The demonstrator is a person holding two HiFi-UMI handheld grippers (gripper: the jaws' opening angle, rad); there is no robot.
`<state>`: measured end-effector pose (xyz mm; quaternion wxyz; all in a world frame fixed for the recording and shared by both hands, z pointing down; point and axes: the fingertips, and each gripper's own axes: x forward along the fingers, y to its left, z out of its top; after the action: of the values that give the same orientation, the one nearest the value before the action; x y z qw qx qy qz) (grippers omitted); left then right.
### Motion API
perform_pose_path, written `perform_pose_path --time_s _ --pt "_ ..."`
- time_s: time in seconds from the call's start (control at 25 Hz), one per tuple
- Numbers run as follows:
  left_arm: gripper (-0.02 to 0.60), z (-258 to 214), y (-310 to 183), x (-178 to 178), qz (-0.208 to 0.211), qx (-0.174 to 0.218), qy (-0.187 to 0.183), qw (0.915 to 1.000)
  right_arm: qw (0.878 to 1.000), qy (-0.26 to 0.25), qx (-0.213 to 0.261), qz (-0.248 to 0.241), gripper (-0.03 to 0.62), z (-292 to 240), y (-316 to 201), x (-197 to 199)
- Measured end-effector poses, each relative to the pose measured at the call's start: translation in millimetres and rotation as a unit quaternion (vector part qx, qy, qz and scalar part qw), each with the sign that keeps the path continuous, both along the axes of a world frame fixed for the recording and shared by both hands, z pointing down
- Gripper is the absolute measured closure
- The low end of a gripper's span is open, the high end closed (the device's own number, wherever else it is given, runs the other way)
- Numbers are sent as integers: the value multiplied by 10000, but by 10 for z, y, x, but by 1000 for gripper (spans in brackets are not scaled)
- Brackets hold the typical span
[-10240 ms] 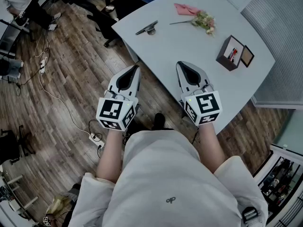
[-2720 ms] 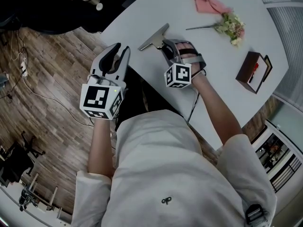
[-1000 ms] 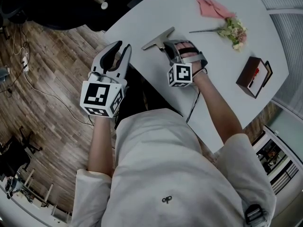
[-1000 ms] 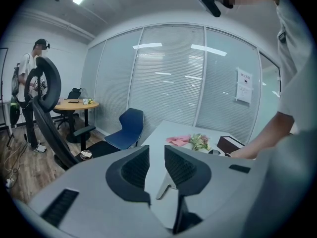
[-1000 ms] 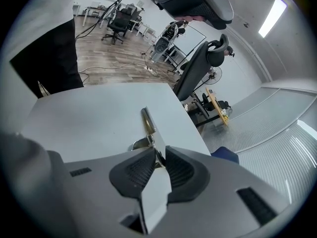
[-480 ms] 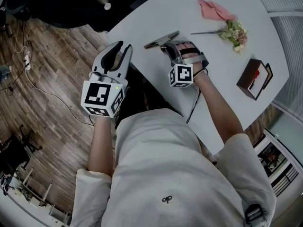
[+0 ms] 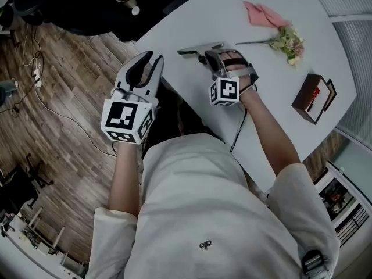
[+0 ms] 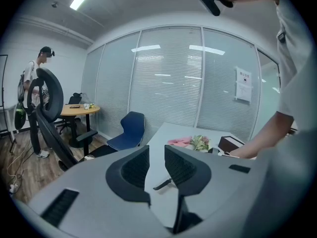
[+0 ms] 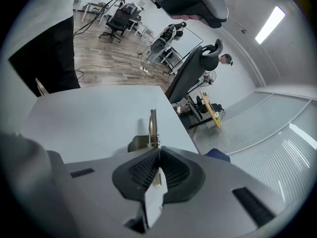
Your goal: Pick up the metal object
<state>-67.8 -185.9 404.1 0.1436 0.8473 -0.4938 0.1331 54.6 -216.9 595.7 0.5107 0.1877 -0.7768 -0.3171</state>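
Because the pale grey table [image 7: 273, 68] fills most of the head view, it sets the scene. Everything on it lies well apart from the metal object. The left tongs [image 7: 150, 60] hang off the table's left edge over the wooden floor [image 7: 70, 97], jaws apart with nothing between them. The right tongs [image 7: 212, 56] point down at the table just inside that same edge. Their jaws have just been closing and now stand nearly together on a thin upright tab of the metal object [image 7: 200, 48]. A brown box [image 7: 314, 97] stands near the right edge. A small bunch of flowers [image 7: 288, 39] and a pink cloth [image 7: 261, 13] lie toward the far edge. In the right gripper view the metal object [image 9: 153, 128] shows as a narrow blade rising past the pads, with a darker base that appears to sit on the table, so I judge the lift not yet begun. The hold looks slender: smooth, thin metal pinched near one end could pivot or slip from the pads when it is raised, since the long blade's weight hangs to one side. A drop so close to the left edge might send it to the floor.
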Motion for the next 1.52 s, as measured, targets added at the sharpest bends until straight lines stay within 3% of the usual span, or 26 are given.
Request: perform_pose_path --time_s 0.36,0.8,1.12,1.52 --pt "494 -82 25 -19 7 53 -55 10000 9997 -166 -62 191 580 -69 -21 7" --pt "494 -177 35 -30 101 172 -24 9998 9927 -854 -193 828 580 -379 -83 50" --pt "494 -260 -49 -96 387 275 50 9989 9778 -1457 -298 1474 580 -643 -130 37" --pt "494 -364 -131 -227 1031 371 144 9939 9422 -2228 -336 2478 580 -1045 -77 -31"
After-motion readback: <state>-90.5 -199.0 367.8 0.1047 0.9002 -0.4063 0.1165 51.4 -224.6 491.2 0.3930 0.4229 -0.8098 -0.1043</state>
